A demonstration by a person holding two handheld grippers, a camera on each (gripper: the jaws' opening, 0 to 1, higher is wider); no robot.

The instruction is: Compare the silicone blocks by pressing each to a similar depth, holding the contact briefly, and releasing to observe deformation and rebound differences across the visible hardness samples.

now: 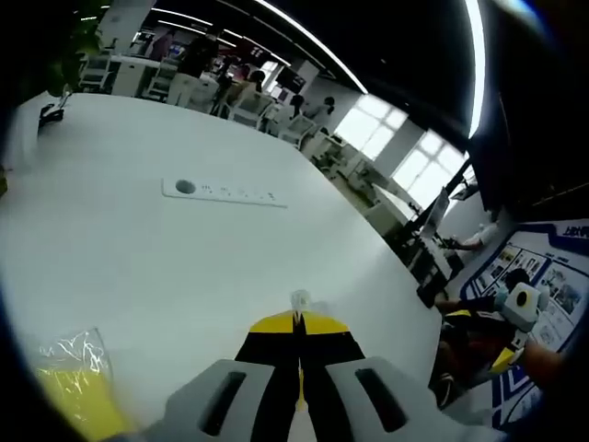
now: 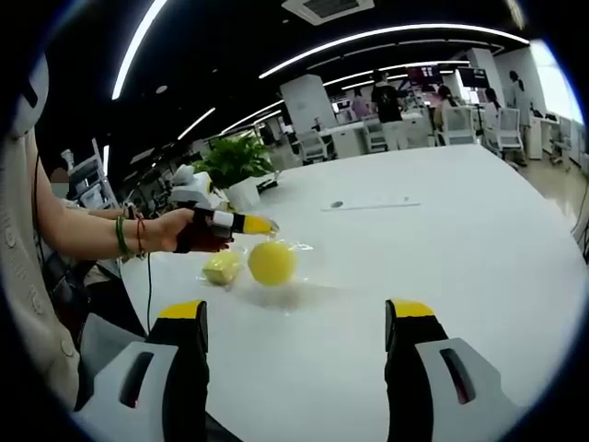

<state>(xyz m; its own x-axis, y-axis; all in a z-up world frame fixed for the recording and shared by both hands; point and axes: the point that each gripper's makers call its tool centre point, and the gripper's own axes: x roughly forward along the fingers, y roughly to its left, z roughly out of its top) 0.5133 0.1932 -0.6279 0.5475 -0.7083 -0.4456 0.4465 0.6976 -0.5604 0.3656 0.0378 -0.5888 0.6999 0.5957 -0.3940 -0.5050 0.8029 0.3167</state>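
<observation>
Two yellow silicone samples lie on the white table (image 2: 479,258): a round one (image 2: 271,262) in clear plastic wrap and a smaller, paler block (image 2: 221,268) to its left. A hand holds my left gripper (image 2: 264,224) just above the round sample, with the wrap reaching up to its tip. In the left gripper view its jaws (image 1: 299,322) are shut, with a small bit of clear wrap (image 1: 300,299) at the tips. A wrapped yellow sample (image 1: 74,378) sits low on the left. My right gripper (image 2: 296,313) stands open, short of the samples, with nothing between its jaws.
A white power strip (image 1: 221,191) (image 2: 368,204) lies flat mid-table. A potted plant (image 2: 235,161) stands at the table's far left edge. A seated person (image 1: 479,322) is beyond the table's edge. Desks, chairs and people fill the office behind.
</observation>
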